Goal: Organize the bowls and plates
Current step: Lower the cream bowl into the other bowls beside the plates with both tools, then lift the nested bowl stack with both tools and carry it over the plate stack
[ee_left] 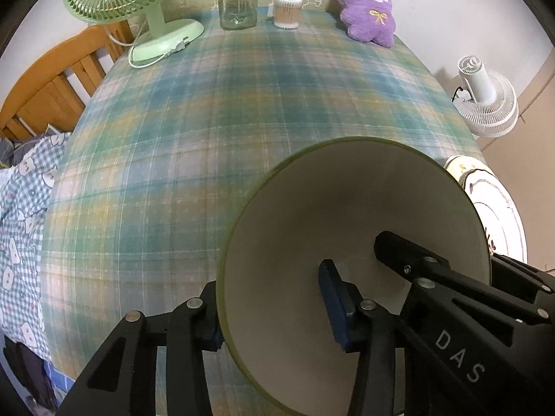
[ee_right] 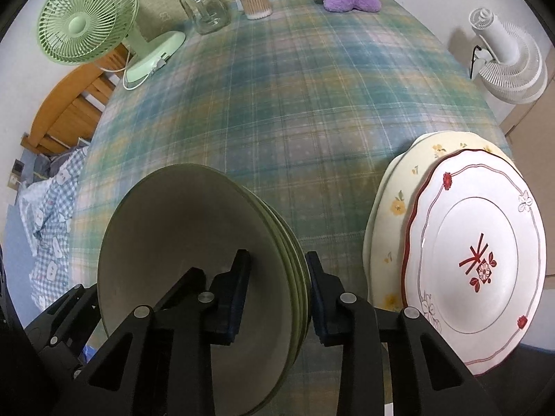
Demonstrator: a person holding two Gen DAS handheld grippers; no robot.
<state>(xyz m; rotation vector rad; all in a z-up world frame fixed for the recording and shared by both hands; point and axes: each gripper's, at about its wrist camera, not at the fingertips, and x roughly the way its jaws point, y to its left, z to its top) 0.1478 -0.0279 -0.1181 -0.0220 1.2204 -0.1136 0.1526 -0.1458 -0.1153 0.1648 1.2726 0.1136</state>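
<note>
Right wrist view: right gripper (ee_right: pixel 277 294) jaws pinch the stacked green bowls' (ee_right: pixel 194 242) rim beside the plates (ee_right: pixel 392 215); left gripper (ee_left: pixel 274 308) jaws straddle the opposite rim for a shared lift.

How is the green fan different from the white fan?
The green fan stands on the checked tablecloth at the back left; the white fan is off the table, at its right. The green fan shows its round grille front; the white fan shows its back, where the motor sticks out. The green fan has a flat base with a cord; the white fan's base is not visible. Both have round wire cages.
</note>
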